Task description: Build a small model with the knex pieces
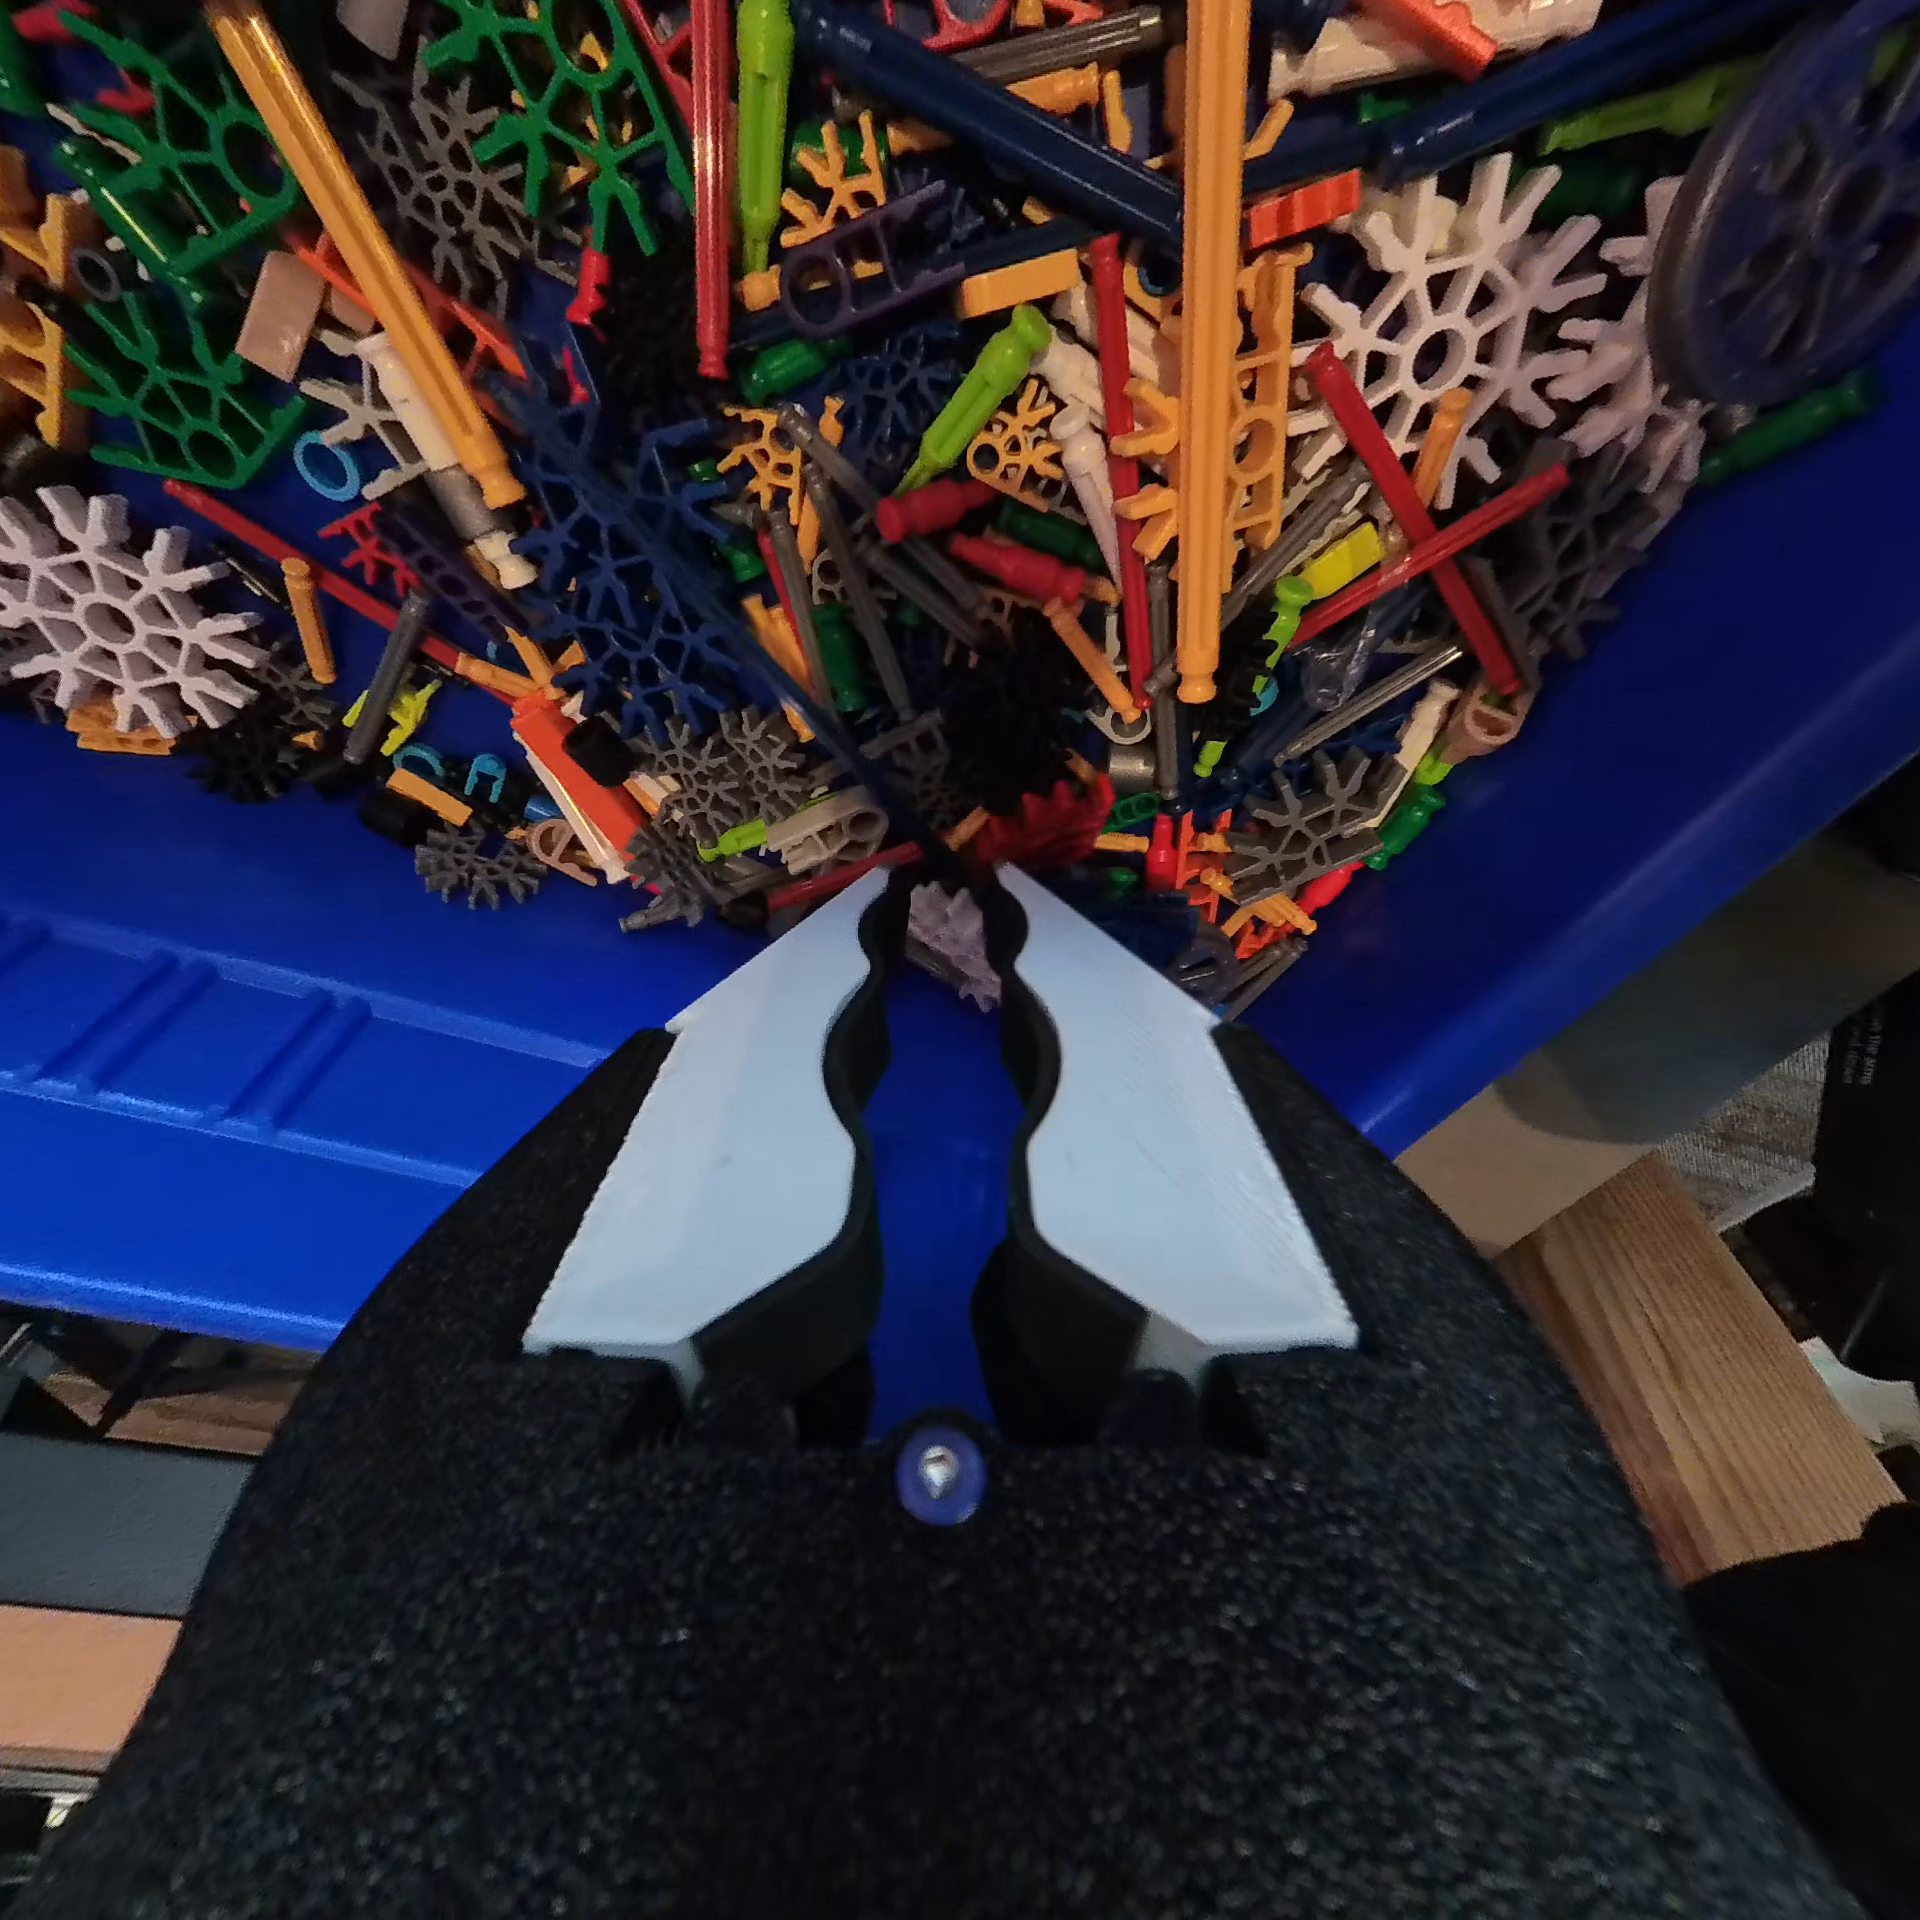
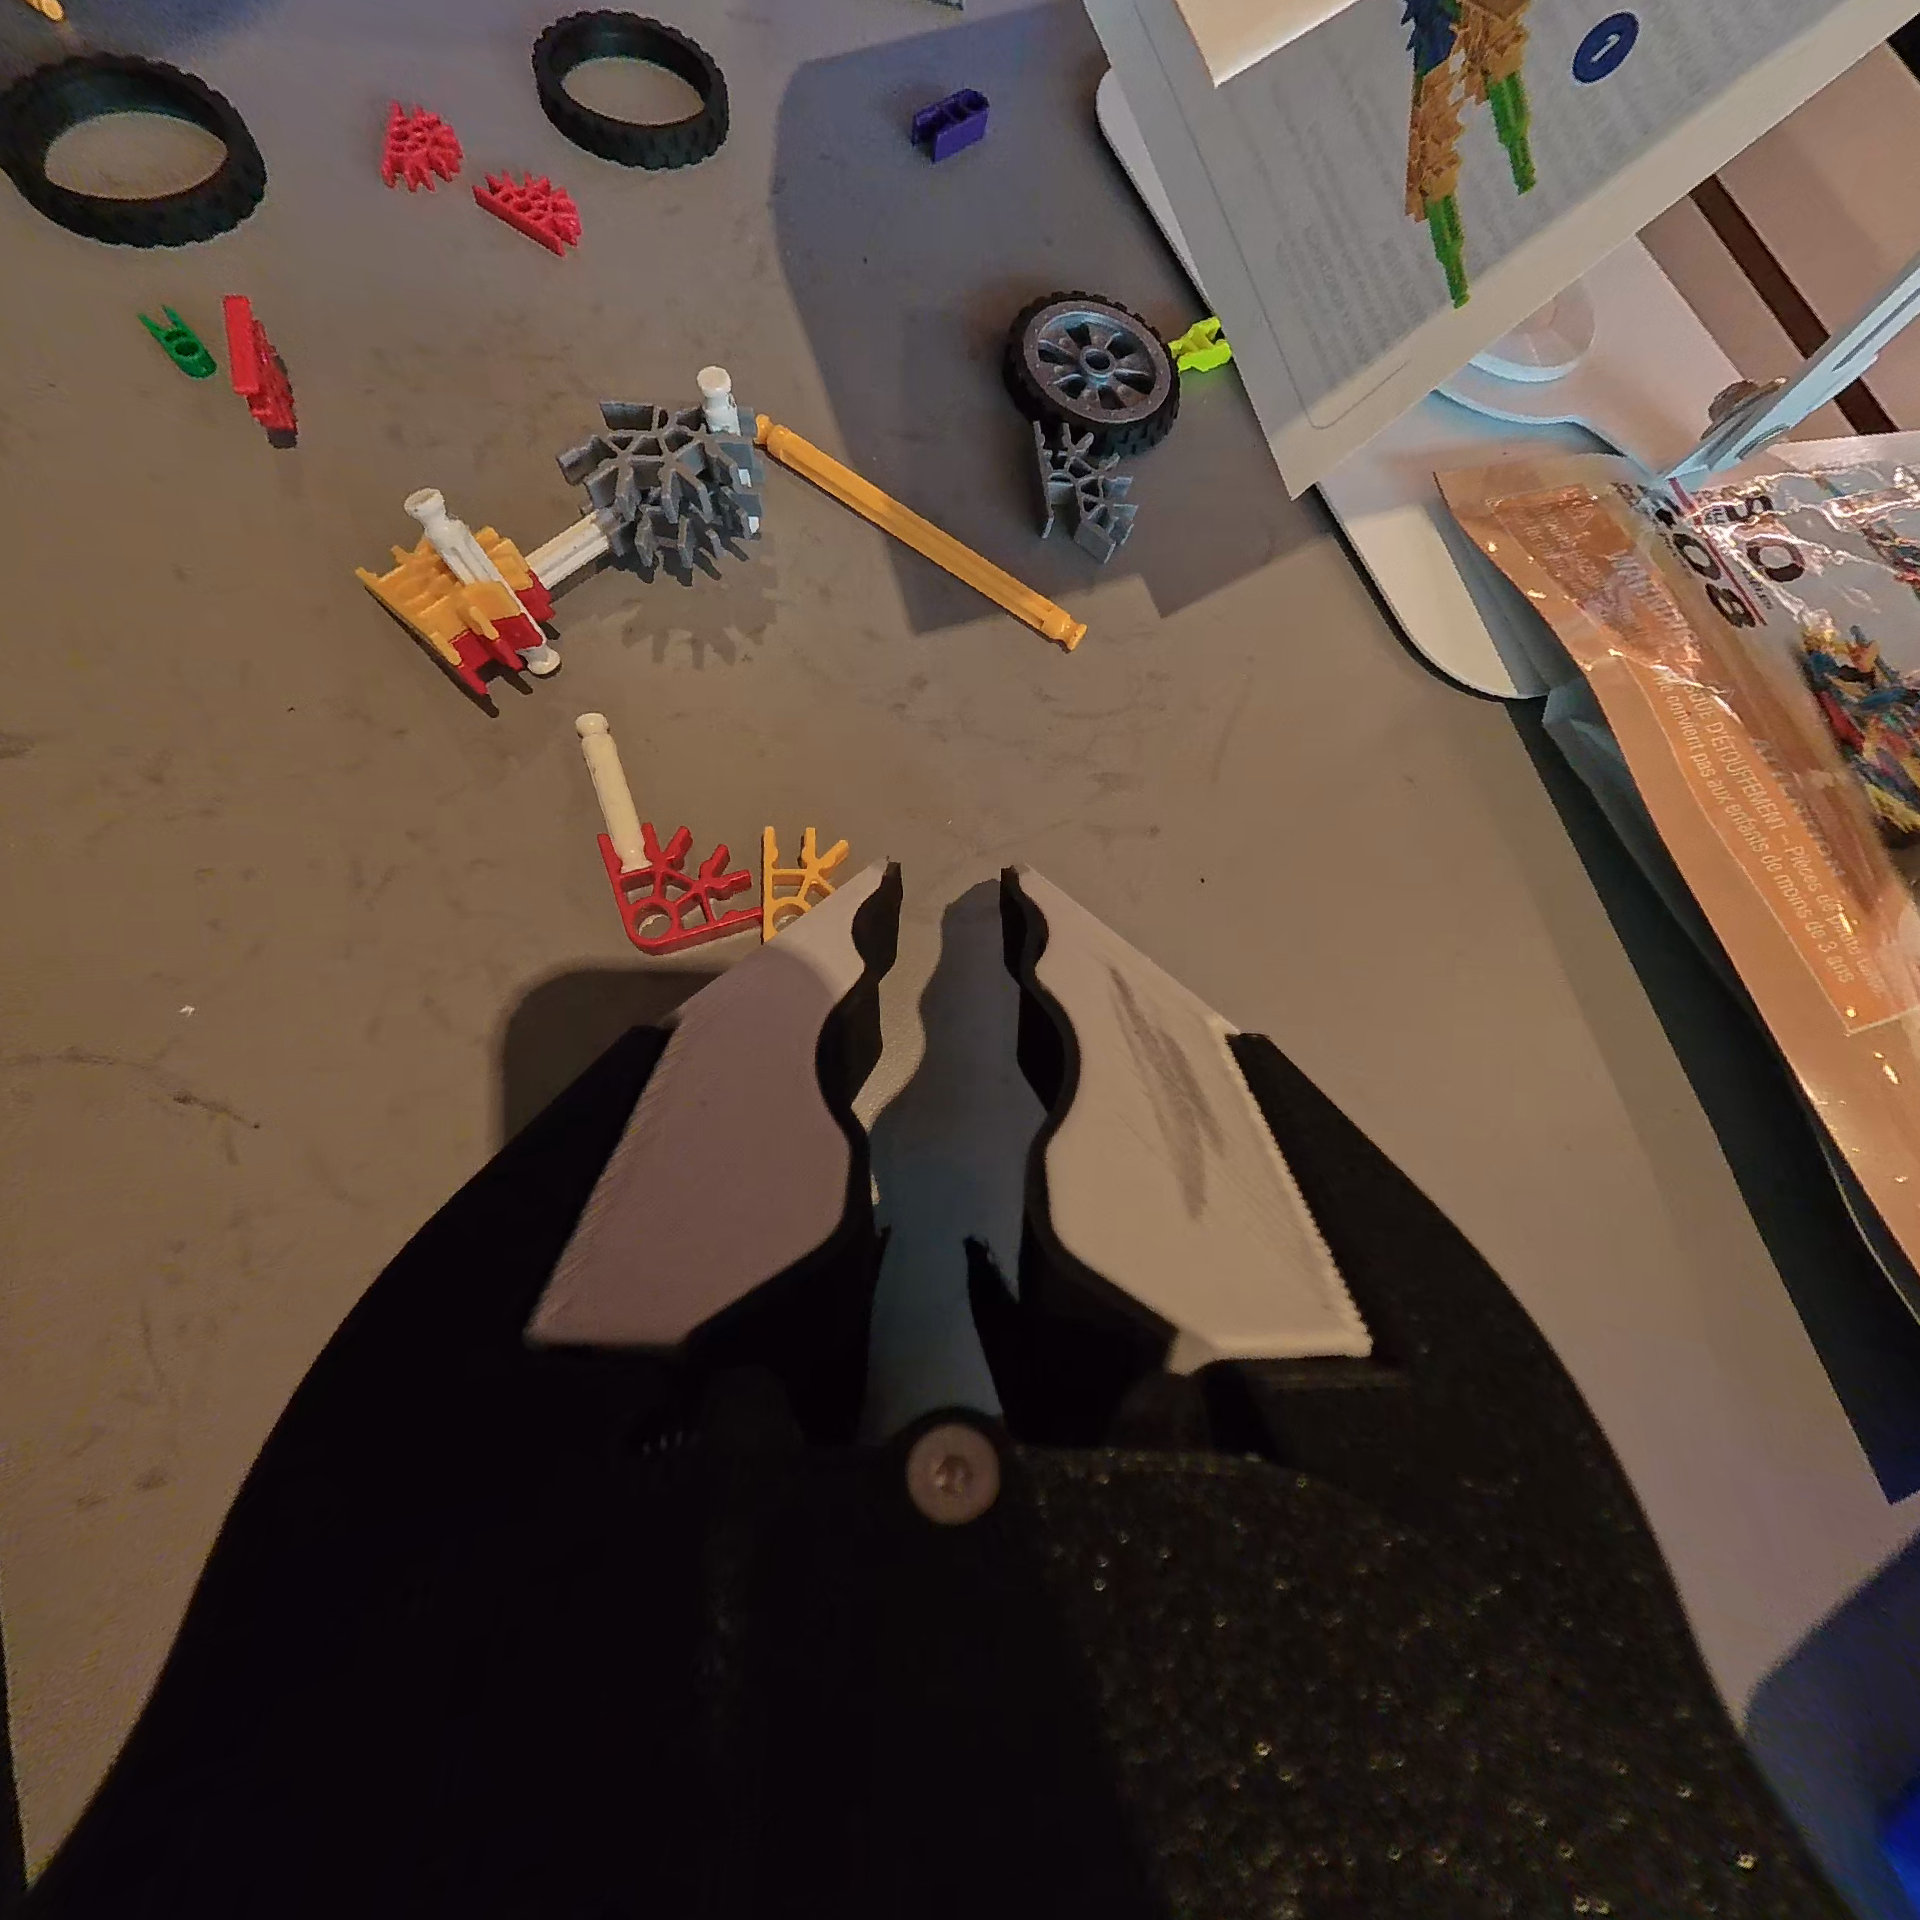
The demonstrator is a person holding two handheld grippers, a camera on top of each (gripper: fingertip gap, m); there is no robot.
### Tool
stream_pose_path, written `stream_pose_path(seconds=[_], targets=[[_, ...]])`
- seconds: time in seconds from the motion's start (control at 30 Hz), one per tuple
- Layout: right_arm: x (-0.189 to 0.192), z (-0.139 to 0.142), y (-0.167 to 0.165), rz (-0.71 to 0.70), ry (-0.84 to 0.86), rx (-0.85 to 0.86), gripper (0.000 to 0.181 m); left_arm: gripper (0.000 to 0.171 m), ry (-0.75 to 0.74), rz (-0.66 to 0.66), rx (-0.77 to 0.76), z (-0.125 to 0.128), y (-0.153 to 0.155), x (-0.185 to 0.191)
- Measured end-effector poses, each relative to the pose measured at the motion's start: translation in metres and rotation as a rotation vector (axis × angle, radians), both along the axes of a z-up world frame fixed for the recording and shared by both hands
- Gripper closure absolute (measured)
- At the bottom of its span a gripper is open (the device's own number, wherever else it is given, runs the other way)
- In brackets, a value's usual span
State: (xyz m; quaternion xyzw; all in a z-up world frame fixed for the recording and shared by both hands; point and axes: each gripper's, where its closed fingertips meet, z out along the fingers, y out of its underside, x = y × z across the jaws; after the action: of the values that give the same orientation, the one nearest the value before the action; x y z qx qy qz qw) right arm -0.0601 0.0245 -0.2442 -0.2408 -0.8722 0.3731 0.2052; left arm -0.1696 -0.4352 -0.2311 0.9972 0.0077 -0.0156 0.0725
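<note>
In the left wrist view my left gripper reaches over the near wall of a blue bin heaped with plastic rods and connectors. Its jaws are closed on a pale lilac snowflake connector at the near edge of the heap. In the right wrist view my right gripper hovers over a grey table, jaws slightly apart with nothing between them. Just left of its left fingertip lie a red corner connector with a white rod and a yellow connector.
Farther out on the table lie a grey, yellow and red sub-assembly, a long yellow rod, a small wheel on a grey connector, two black tyres, and small red and green pieces. An instruction booklet and a plastic bag lie at the right. The left gripper's tips are roughly 50 cm from the right gripper's.
</note>
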Motion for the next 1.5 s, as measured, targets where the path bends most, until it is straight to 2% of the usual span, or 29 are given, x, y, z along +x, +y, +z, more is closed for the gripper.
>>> stream_pose_path(seconds=[0.27,0.63,0.73,0.8,1.0,1.1,1.33,1.5], targets=[[0.0,0.0,0.0,0.001,0.001,0.001,0.163,0.169,0.007,-0.004,0.009,0.002,0.001,-0.003],[0.001,0.0,0.0,0.003,0.003,0.002,0.163,0.17,0.011,-0.006,0.05,0.01,0.006,-0.002],[0.001,0.0,0.0,0.003,0.003,0.001,0.163,0.161,-0.011,0.009,0.054,0.011,0.004,0.002],[0.001,0.0,0.0,0.003,0.003,0.001,0.163,0.144,-0.077,0.018,0.053,0.01,0.002,0.013],[0.001,0.0,0.0,0.004,0.004,0.002,0.163,0.114,-0.143,0.014,0.012,0.0,-0.002,0.03],[0.001,0.0,0.0,0.004,0.004,0.002,0.163,0.114,-0.124,0.004,0.005,-0.005,-0.001,0.028],[0.001,0.0,0.0,0.005,0.005,0.003,0.163,0.131,-0.042,-0.017,-0.016,-0.01,0.001,0.021],[0.001,0.0,-0.001,0.006,0.006,0.003,0.163,0.139,-0.037,-0.002,0.014,-0.009,0.003,0.019]])
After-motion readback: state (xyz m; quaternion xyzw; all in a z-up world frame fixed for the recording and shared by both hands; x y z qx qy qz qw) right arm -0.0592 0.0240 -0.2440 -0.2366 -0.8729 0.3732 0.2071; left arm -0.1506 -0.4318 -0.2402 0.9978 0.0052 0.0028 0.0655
